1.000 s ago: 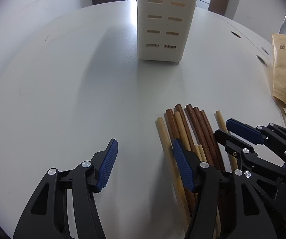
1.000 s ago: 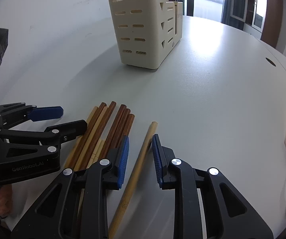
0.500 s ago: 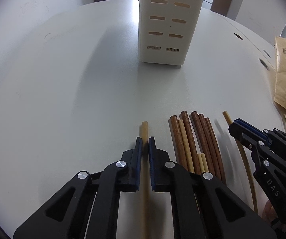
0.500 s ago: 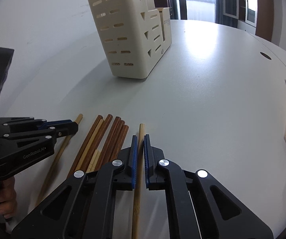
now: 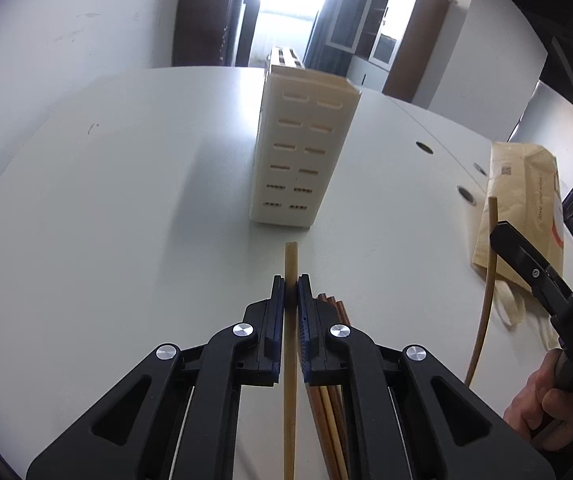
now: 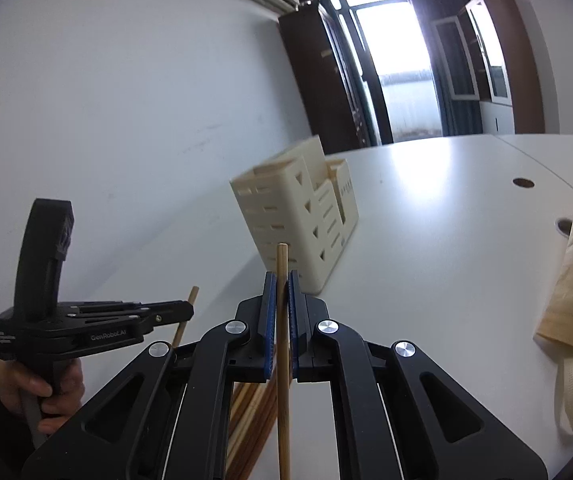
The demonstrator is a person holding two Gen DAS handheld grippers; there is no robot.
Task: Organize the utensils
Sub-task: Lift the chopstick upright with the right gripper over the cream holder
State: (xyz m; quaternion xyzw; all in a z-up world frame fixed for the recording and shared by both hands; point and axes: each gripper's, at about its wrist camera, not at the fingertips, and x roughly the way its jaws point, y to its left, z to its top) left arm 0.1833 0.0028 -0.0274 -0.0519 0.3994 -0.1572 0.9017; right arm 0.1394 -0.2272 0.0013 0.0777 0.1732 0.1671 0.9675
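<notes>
While your left wrist camera looks down the left tongs [image 5: 291, 284], you can see their blue pads pinching a pale chopstick [image 5: 290, 360], whose blunt end sticks out toward the cream utensil holder [image 5: 302, 152]. A second ago these tongs stood spread over the desk [image 5: 106, 200]; now they are pressed onto that single stick and have come up off the surface. The remaining bundle of chopsticks [image 5: 328, 400], brown and pale, lies on the desk just right of the tongs. At the right edge, your right hand [image 5: 542, 412] carries the other tool with its own stick raised.

From the right wrist camera, the right tongs [image 6: 281, 282] are likewise clamped on a light bamboo chopstick [image 6: 283, 360], lifted and pointing at the holder's side. A second ago that stick lay flat between open pads. Your left hand [image 6: 42, 392] grips the other tool, its stick poking out beyond the tips.

Both picks look done, so I'd judge that the next step is carrying each stick to a holder compartment and dropping it in upright.
</notes>
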